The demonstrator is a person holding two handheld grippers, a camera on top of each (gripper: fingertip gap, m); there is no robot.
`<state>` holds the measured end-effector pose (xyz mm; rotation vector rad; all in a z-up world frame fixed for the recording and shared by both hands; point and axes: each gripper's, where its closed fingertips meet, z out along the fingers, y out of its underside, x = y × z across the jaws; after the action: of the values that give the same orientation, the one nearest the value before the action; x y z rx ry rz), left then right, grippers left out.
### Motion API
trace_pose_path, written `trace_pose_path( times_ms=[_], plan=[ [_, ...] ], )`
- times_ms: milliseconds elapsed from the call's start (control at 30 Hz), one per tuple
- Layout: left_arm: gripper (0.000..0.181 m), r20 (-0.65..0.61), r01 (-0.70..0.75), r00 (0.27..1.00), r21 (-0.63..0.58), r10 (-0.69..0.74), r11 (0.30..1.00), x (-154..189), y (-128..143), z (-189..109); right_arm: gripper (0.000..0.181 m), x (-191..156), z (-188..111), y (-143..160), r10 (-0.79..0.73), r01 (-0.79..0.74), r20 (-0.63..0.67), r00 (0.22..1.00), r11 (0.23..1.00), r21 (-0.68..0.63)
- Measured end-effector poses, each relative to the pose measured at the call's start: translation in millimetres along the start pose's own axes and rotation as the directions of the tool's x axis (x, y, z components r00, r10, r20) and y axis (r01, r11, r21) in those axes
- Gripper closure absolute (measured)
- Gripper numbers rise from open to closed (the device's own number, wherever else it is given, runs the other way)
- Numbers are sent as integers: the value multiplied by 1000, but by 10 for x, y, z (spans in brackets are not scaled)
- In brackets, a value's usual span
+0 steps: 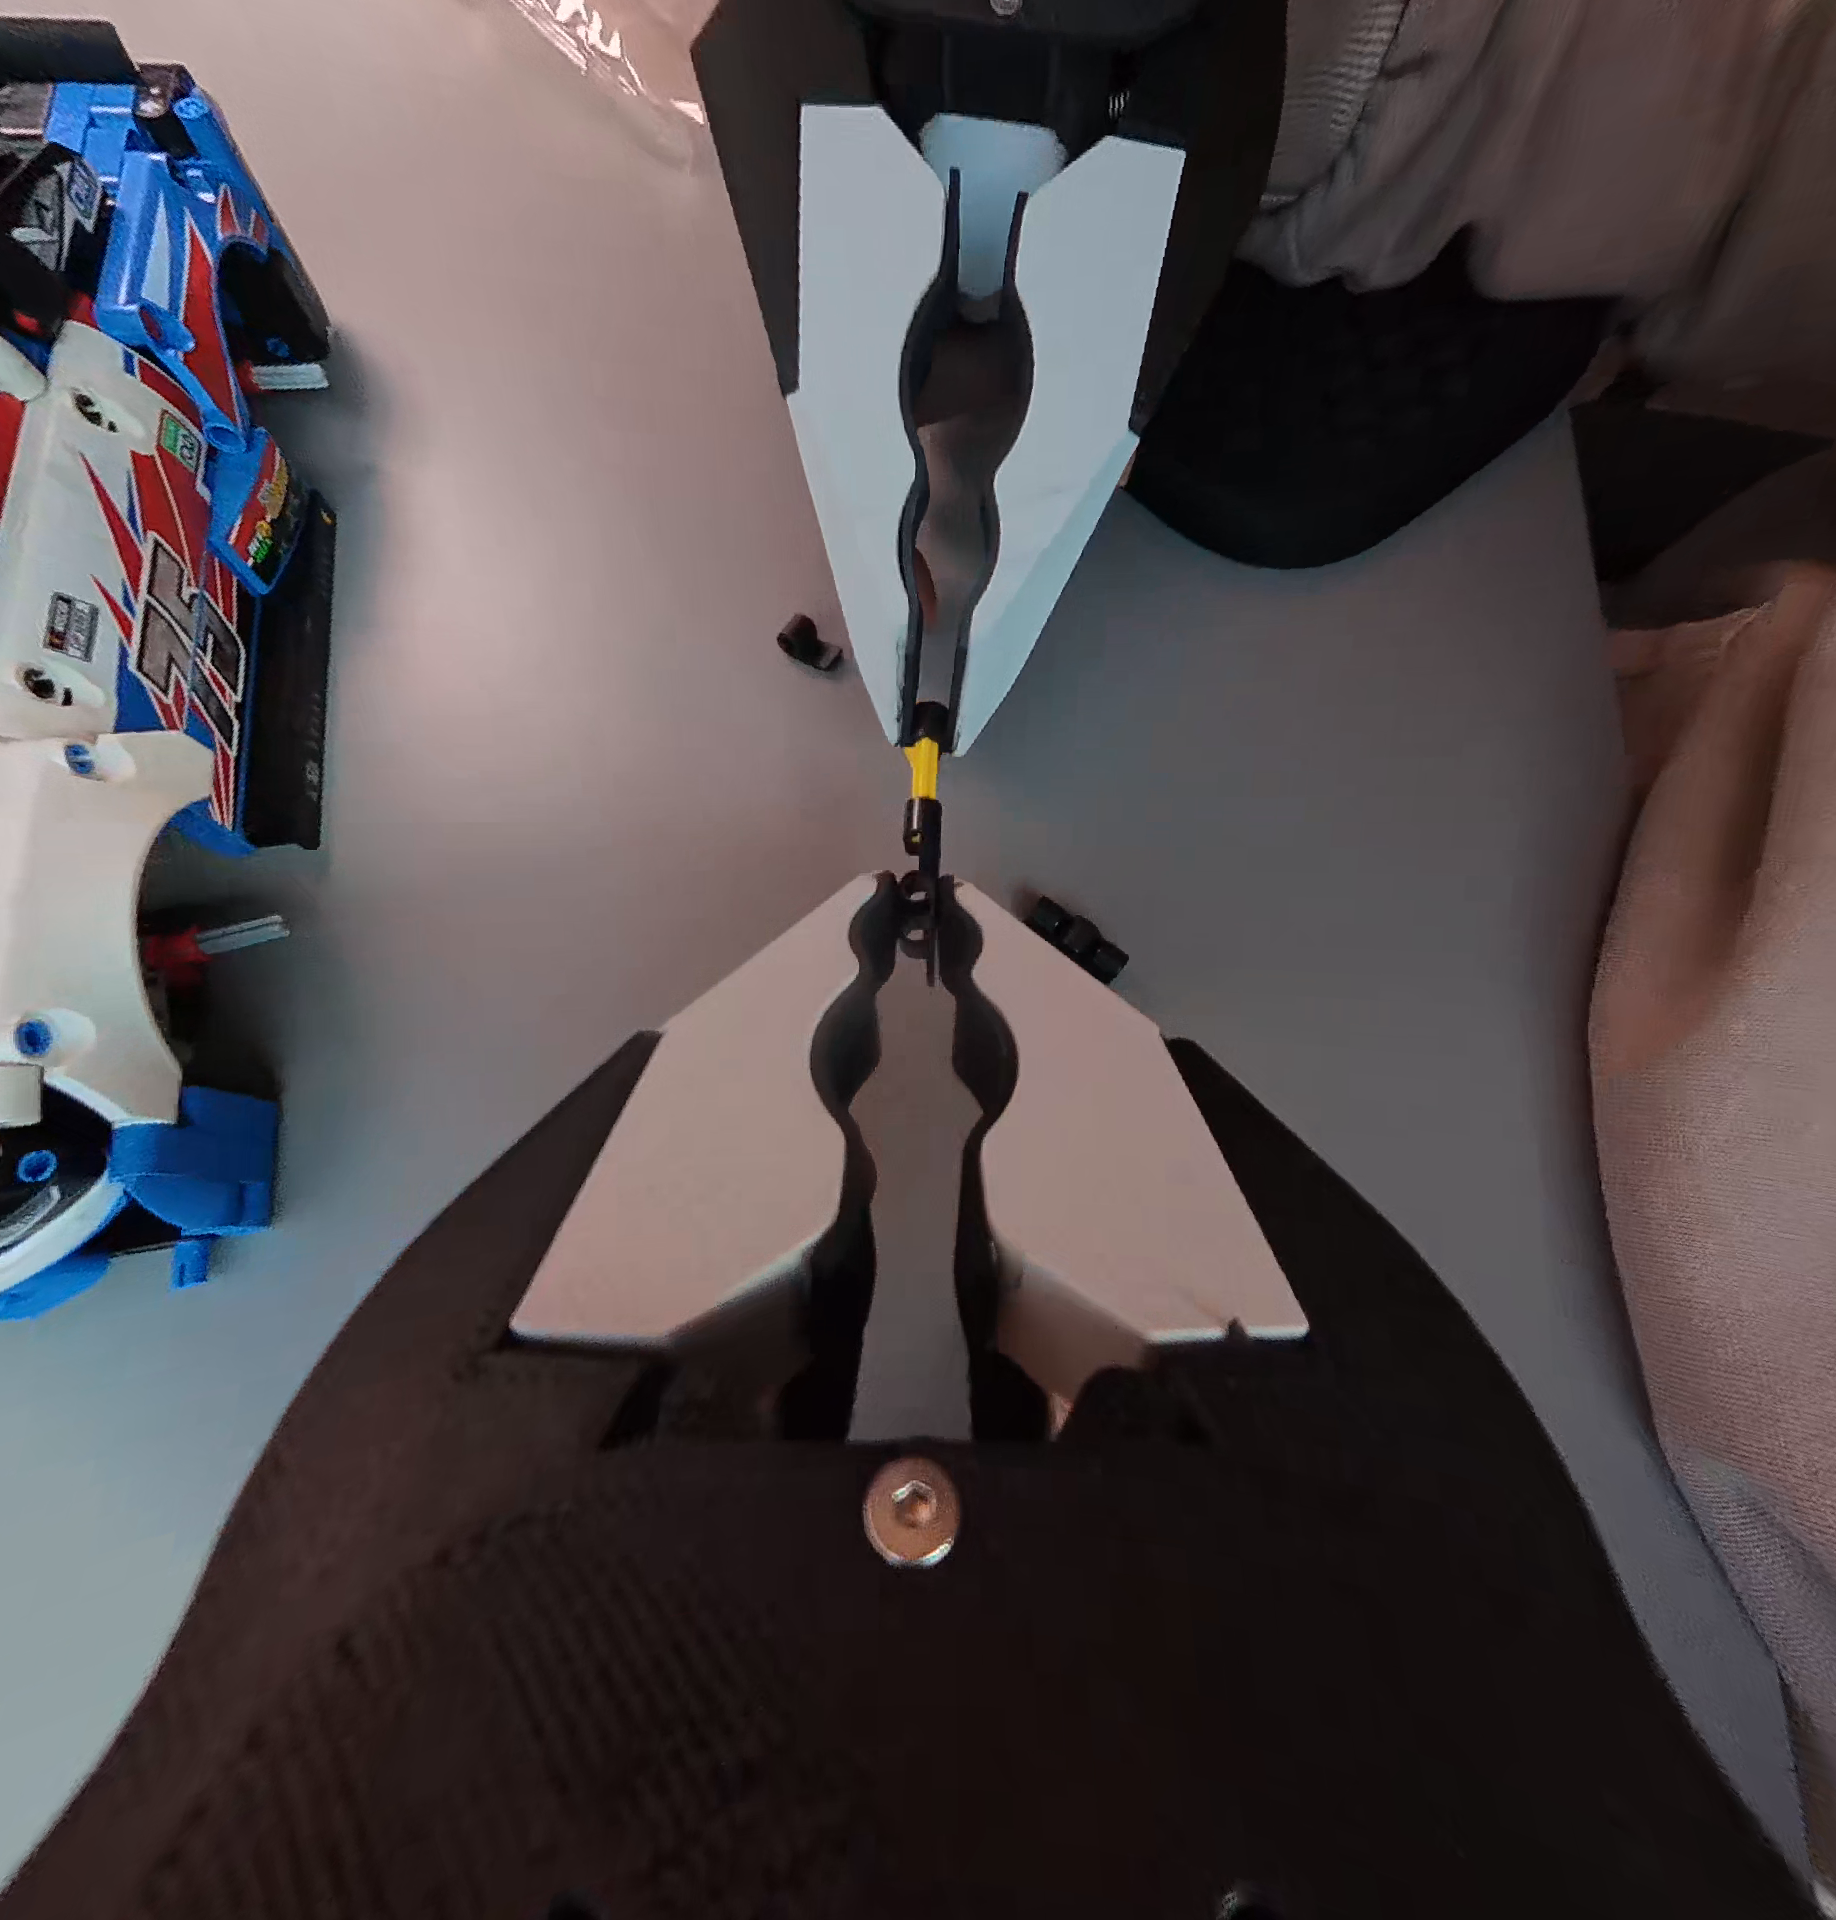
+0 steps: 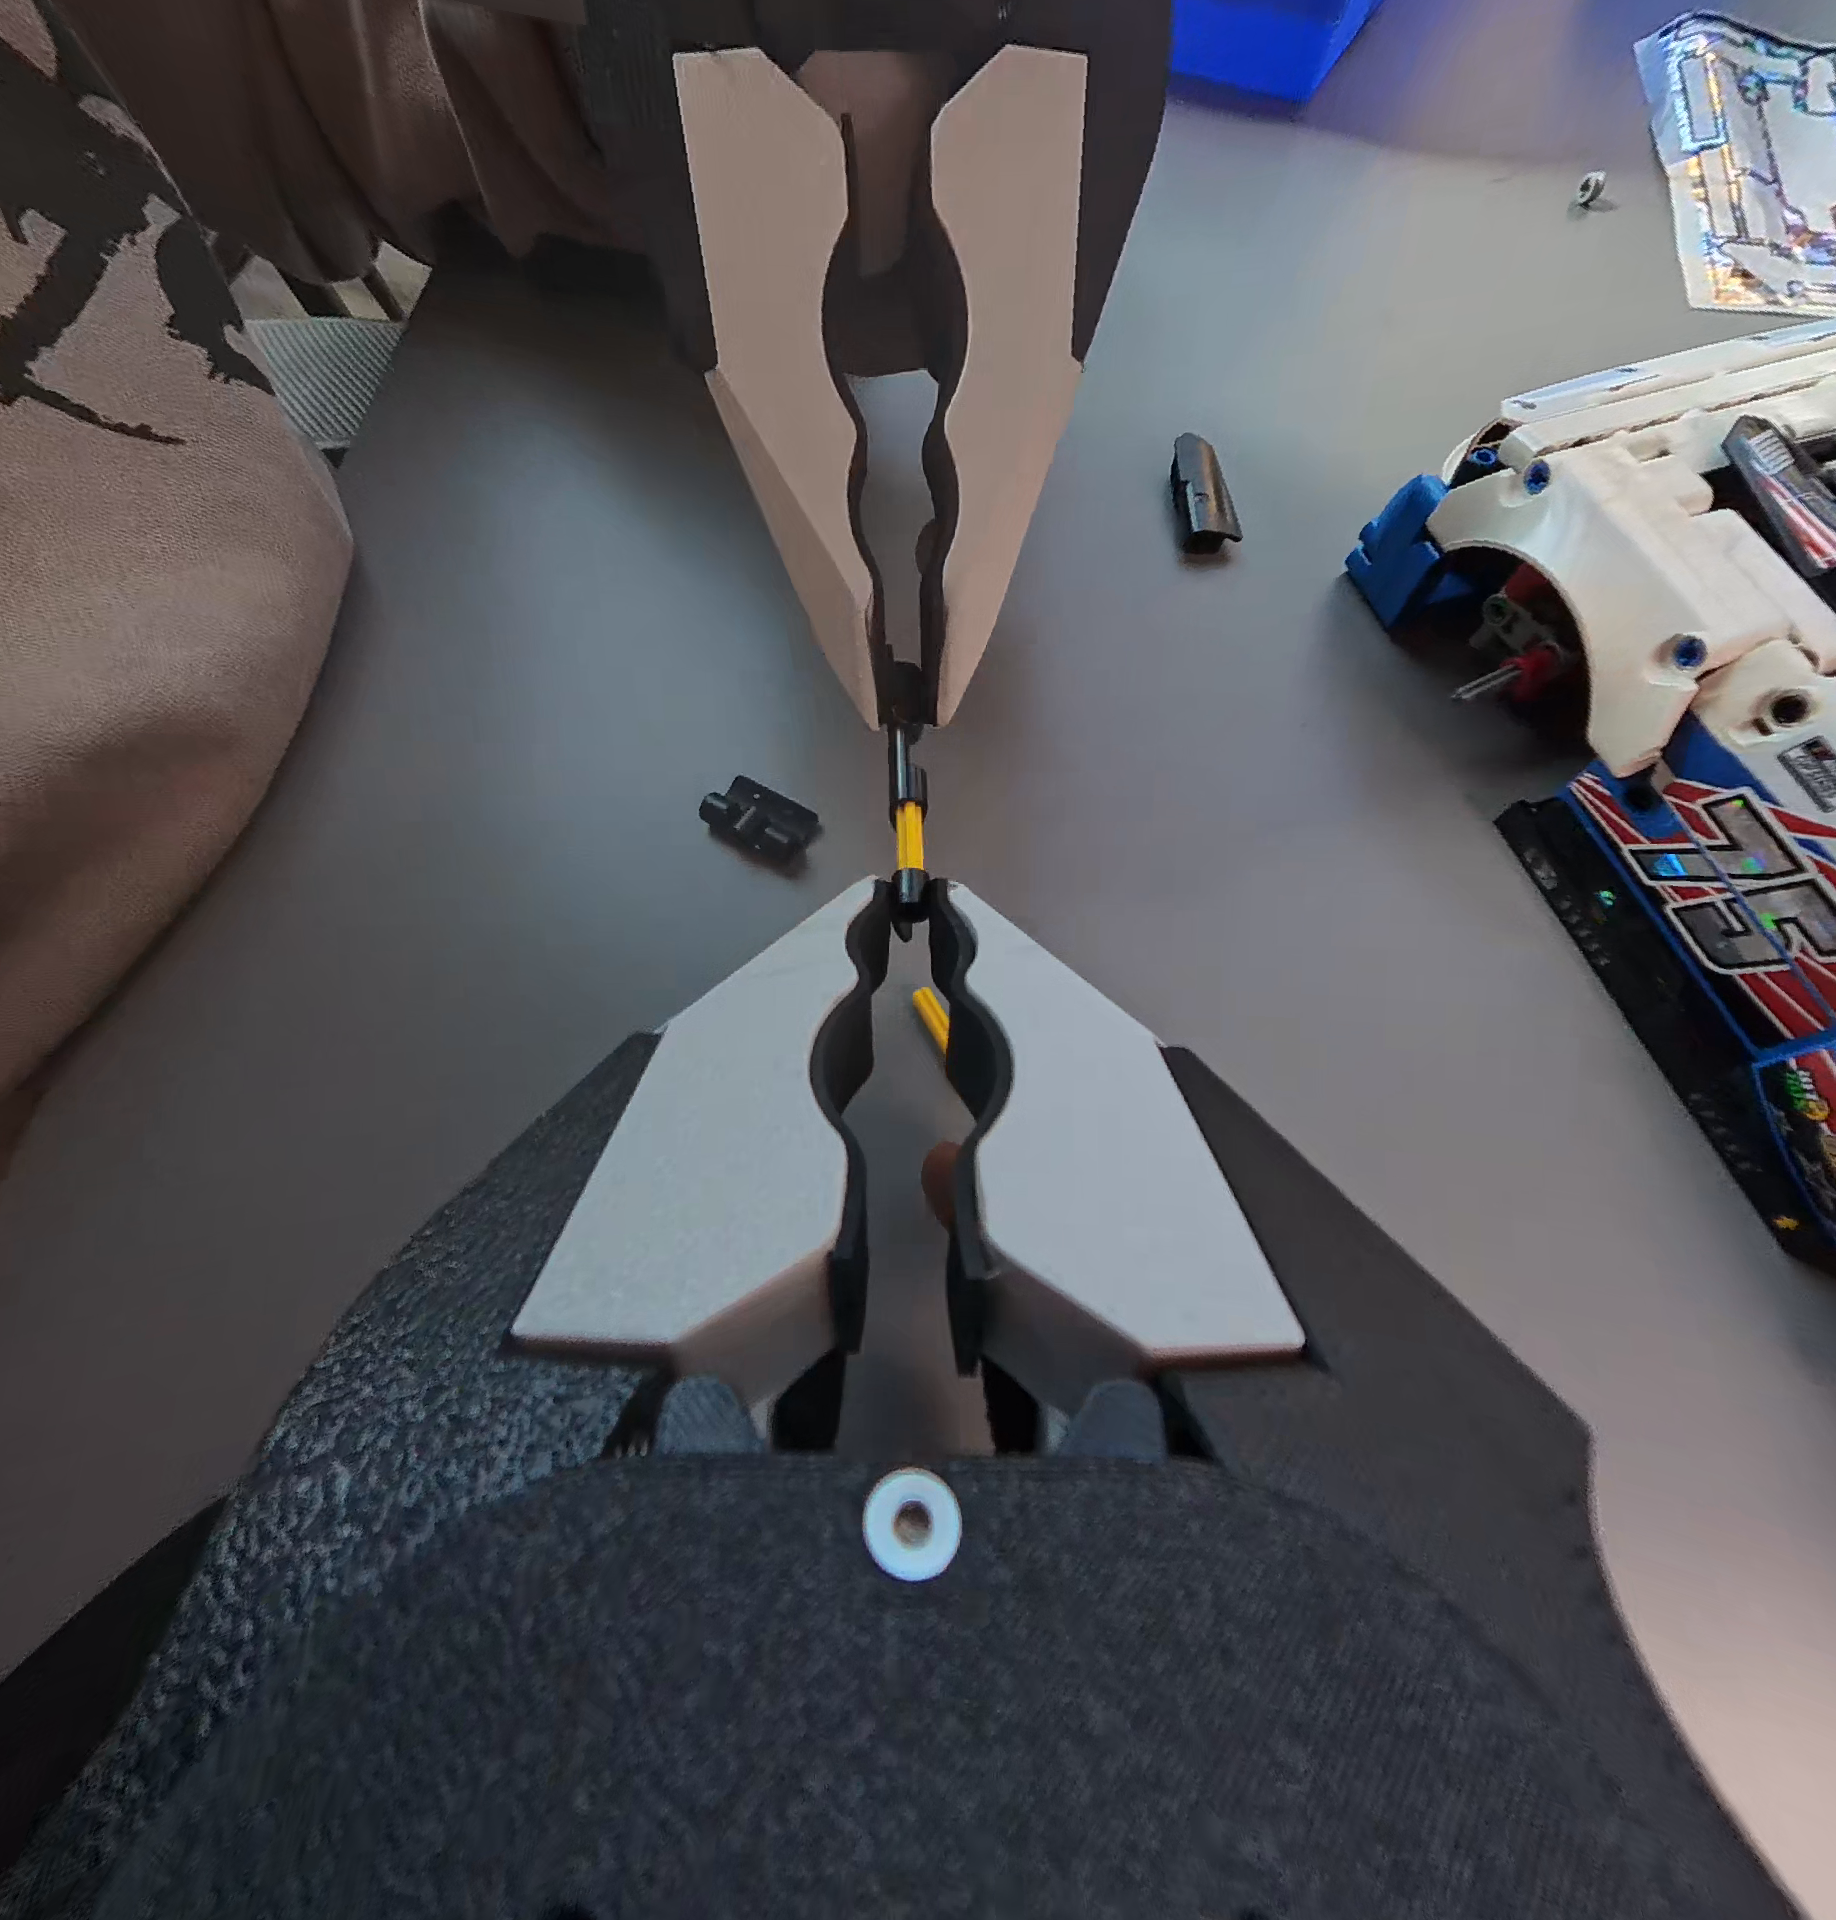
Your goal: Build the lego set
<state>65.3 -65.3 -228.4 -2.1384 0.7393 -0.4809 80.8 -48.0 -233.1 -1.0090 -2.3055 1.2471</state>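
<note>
Grey table (image 1: 540, 644); gripper (image 1: 916, 902) tips hide black connector (image 1: 915, 920).

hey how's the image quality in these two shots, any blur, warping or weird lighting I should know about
Left wrist view: strong fisheye warping, the lego car bends along the edge, the sleeve at right is smeared, and the table has a pinkish cast. Right wrist view: same warping, the yellow axle is sharp, the edges are soft, and the light is cooler and grey.

The left gripper (image 1: 916, 914) pinched a black connector (image 1: 915, 920) at its tips. Directly beyond it, the right gripper (image 1: 926, 727) clamped a yellow axle (image 1: 923, 774) meeting that connector. Left of the connector lay the race car model (image 1: 114, 644); a black pin piece (image 1: 1075, 935) sat just right.
</note>
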Motion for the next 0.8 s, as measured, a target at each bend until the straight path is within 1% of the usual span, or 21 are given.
trace_pose_path(
  times_ms=[67,133,267,433,500,600,633,667,700,733,800],
  plan=[
    [176,-10,5,1000,6,-5,1000,12,0,-2,177,-18,3,-2,18,-18,27,999,1000,15],
    [176,-42,15,999,39,-13,999,52,-33,-23,177,-55,-13,-35,41,-44,67,997,998,50],
    [176,-69,59,996,119,-51,991,40,-139,-105,177,-32,-77,-150,69,-79,75,995,987,137],
    [176,-63,75,996,200,-64,977,14,-247,-173,177,12,-152,-260,104,-118,73,992,966,228],
    [176,-64,84,995,231,-71,969,9,-295,-203,177,15,-164,-280,104,-118,72,992,964,240],
    [176,-59,83,996,243,-71,966,18,-323,-206,177,-12,-104,-229,106,-120,81,991,970,209],
    [177,-65,86,995,258,-72,962,28,-350,-219,177,-23,-104,-249,113,-131,93,989,967,219],
    [177,-69,88,995,275,-72,957,32,-384,-244,177,-19,-122,-303,121,-143,102,987,956,254],
    [181,-62,73,996,277,-58,958,38,-397,-246,177,-60,-168,-458,122,-166,147,982,926,339],
    [181,-60,53,997,243,-39,969,70,-355,-184,177,-108,-171,-559,114,-172,177,978,917,361],
    [181,-62,32,998,219,-19,975,131,-327,-105,177,-79,-98,-546,46,-76,106,993,951,300]
  ],
)
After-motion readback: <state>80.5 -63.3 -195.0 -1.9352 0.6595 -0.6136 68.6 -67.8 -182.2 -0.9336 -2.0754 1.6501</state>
